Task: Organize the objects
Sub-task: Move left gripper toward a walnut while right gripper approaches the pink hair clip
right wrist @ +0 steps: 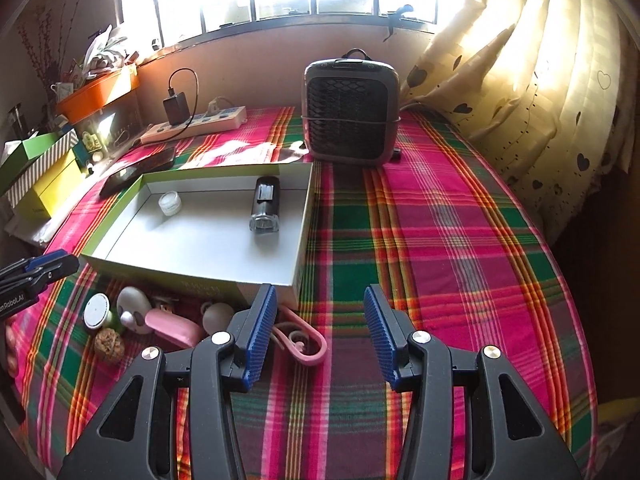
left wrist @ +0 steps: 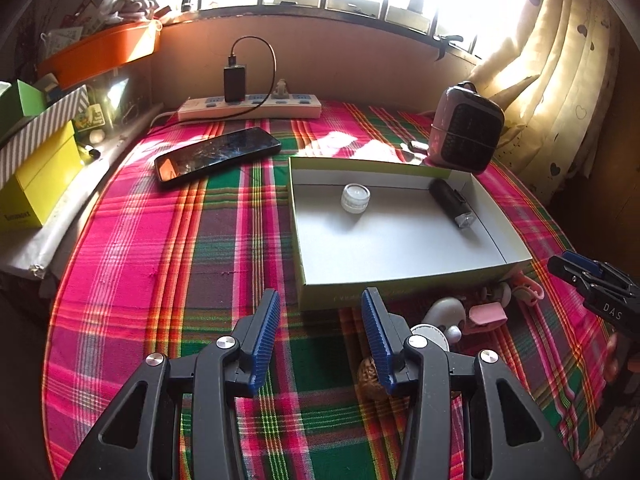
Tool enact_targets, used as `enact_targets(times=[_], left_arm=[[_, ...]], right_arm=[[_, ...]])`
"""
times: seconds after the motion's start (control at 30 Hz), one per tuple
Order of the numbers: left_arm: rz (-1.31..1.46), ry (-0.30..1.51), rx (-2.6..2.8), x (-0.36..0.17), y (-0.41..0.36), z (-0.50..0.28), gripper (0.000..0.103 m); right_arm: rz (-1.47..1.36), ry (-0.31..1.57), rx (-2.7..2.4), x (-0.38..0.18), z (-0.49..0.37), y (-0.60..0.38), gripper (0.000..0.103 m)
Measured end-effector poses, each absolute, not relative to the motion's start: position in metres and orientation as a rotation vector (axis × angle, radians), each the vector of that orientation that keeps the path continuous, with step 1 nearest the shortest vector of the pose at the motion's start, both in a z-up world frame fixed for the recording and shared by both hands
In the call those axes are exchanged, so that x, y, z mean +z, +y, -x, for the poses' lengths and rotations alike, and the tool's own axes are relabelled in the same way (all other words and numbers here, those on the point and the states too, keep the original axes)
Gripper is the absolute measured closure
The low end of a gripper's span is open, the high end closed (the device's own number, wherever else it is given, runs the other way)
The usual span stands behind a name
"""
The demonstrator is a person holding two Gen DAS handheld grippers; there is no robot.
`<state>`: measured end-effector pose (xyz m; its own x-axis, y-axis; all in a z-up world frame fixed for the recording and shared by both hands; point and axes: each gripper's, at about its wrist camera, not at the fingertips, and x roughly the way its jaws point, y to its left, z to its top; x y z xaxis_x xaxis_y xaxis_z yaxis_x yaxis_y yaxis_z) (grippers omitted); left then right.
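Note:
A shallow green box [left wrist: 400,286] [right wrist: 120,208] with a white inside lies on the plaid cloth. In it are a small white jar [left wrist: 355,198] [right wrist: 169,203] and a black flashlight [left wrist: 451,202] [right wrist: 265,205]. In front of the box lie small items: a walnut [left wrist: 369,376] [right wrist: 108,343], a white round cap [right wrist: 96,311], a pink case [left wrist: 486,314] [right wrist: 174,328], a pink hook [right wrist: 300,342] and grey-white pieces [right wrist: 134,308]. My left gripper [left wrist: 320,312] is open and empty before the box's near edge. My right gripper [right wrist: 320,312] is open and empty, right of the items.
A cracked phone [left wrist: 218,156], a power strip [left wrist: 250,106] with a charger, and a small grey heater [left wrist: 466,126] [right wrist: 351,110] stand behind the box. Yellow and striped boxes [left wrist: 38,178] sit at the left. A curtain [right wrist: 520,92] hangs at the right.

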<state>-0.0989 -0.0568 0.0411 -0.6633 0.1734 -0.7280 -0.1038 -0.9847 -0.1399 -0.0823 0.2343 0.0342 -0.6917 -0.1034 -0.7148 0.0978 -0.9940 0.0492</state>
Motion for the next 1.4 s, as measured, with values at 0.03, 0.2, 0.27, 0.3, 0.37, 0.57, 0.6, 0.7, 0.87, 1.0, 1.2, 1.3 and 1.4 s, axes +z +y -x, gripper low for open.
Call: enact_targets(times=[0.03, 0.2, 0.27, 0.3, 0.37, 0.57, 0.6, 0.7, 0.87, 1.0, 1.2, 1.3, 1.4], left_arm=[[1.219, -0.136, 2.722, 0.038, -0.058, 0.098, 0.062], [1.228, -0.176, 2.675, 0.032, -0.060, 0.093, 0.060], [1.228, -0.182, 2.666, 0.031, -0.060, 0.092, 0.060], [1.229, -0.181, 2.660, 0.030, -0.059, 0.091, 0.060], [1.227, -0.180, 2.648, 0.028, -0.059, 0.089, 0.060], [1.256, -0.196, 2.610, 0.019, -0.061, 0.083, 0.059], [1.252, -0.208, 2.602, 0.019, -0.062, 0.082, 0.058], [1.246, -0.216, 2.588, 0.018, -0.062, 0.080, 0.058], [1.243, -0.220, 2.584, 0.019, -0.063, 0.079, 0.058], [1.243, -0.211, 2.577, 0.018, -0.062, 0.077, 0.058], [1.240, -0.205, 2.571, 0.019, -0.061, 0.077, 0.058], [1.238, -0.202, 2.567, 0.019, -0.061, 0.076, 0.057], [1.235, -0.208, 2.562, 0.019, -0.061, 0.076, 0.057]], right_arm=[[-1.184, -0.013, -2.789, 0.033, 0.082, 0.236, 0.056], [-1.201, -0.013, -2.768, 0.027, 0.080, 0.238, 0.055], [-1.199, -0.010, -2.759, 0.025, 0.079, 0.238, 0.054], [-1.198, -0.009, -2.754, 0.024, 0.078, 0.238, 0.053], [-1.201, -0.009, -2.742, 0.022, 0.078, 0.239, 0.052], [-1.231, -0.006, -2.688, 0.011, 0.081, 0.237, 0.052], [-1.234, -0.012, -2.676, 0.010, 0.081, 0.237, 0.052], [-1.247, -0.021, -2.640, 0.005, 0.085, 0.235, 0.052], [-1.258, -0.013, -2.608, 0.002, 0.089, 0.231, 0.052], [-1.273, 0.008, -2.585, -0.003, 0.090, 0.226, 0.052], [-1.255, 0.028, -2.545, -0.002, 0.084, 0.219, 0.052], [-1.238, 0.043, -2.526, -0.001, 0.081, 0.215, 0.052], [-1.254, 0.089, -2.558, -0.003, 0.083, 0.214, 0.052]])
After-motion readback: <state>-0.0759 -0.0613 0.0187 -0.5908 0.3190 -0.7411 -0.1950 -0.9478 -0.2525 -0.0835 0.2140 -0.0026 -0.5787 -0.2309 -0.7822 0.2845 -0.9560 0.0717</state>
